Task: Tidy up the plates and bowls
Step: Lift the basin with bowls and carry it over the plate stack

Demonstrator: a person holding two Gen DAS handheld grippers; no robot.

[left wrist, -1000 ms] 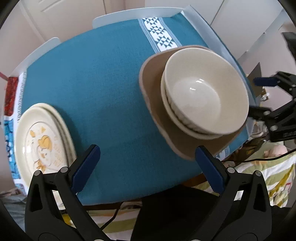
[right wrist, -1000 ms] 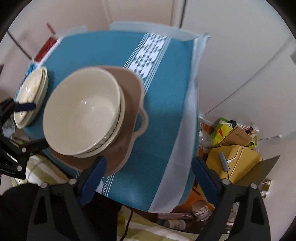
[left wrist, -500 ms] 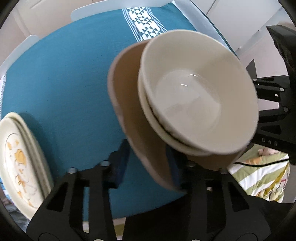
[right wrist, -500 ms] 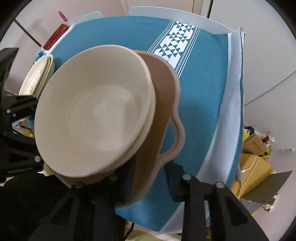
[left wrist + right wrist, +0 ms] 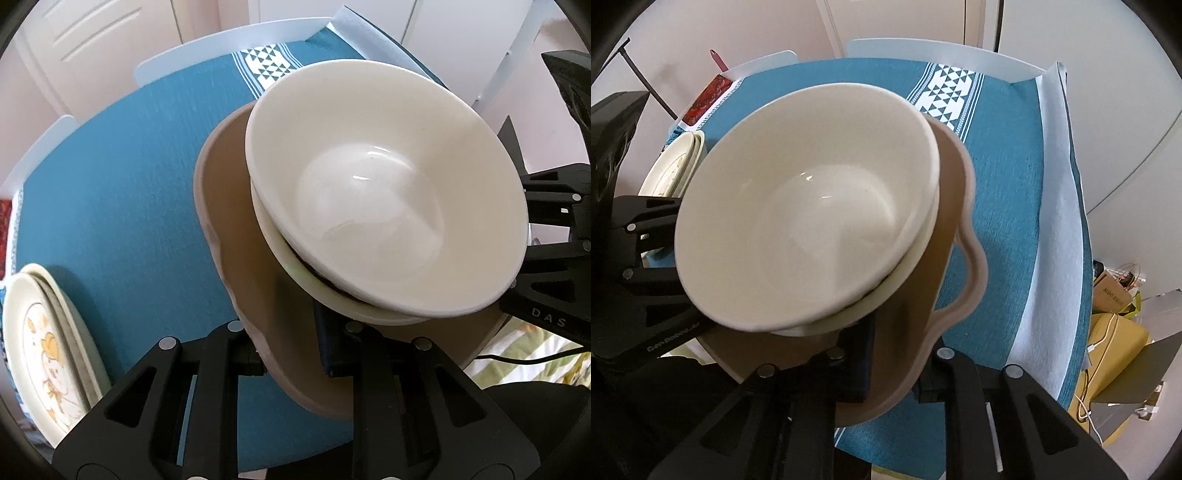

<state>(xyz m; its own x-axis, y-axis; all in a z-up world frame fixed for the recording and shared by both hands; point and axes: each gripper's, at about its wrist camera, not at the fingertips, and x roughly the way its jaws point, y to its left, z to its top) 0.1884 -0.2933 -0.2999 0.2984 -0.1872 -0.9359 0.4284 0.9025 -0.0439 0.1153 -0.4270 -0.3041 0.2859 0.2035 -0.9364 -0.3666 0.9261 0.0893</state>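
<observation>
A brown handled plate (image 5: 236,258) carries two stacked cream bowls (image 5: 384,192) and is held up above the teal tablecloth. My left gripper (image 5: 291,350) is shut on the plate's near rim. My right gripper (image 5: 894,354) is shut on the same plate (image 5: 953,236) at the rim by its handle, with the bowls (image 5: 812,229) on top. Each gripper shows at the edge of the other's view. A stack of cream plates with an orange print (image 5: 48,354) lies at the table's left edge and also shows in the right wrist view (image 5: 670,170).
The round table has a teal cloth (image 5: 110,184) with a white triangle-pattern stripe (image 5: 269,62). White chair backs (image 5: 923,48) stand at the far side. Yellow boxes and bags (image 5: 1119,332) lie on the floor to the right. A striped blanket (image 5: 535,350) is below.
Both grippers closed on the brown plate's rim and lifted it with the bowls off the table; it now sits closer to both cameras and tilted.
</observation>
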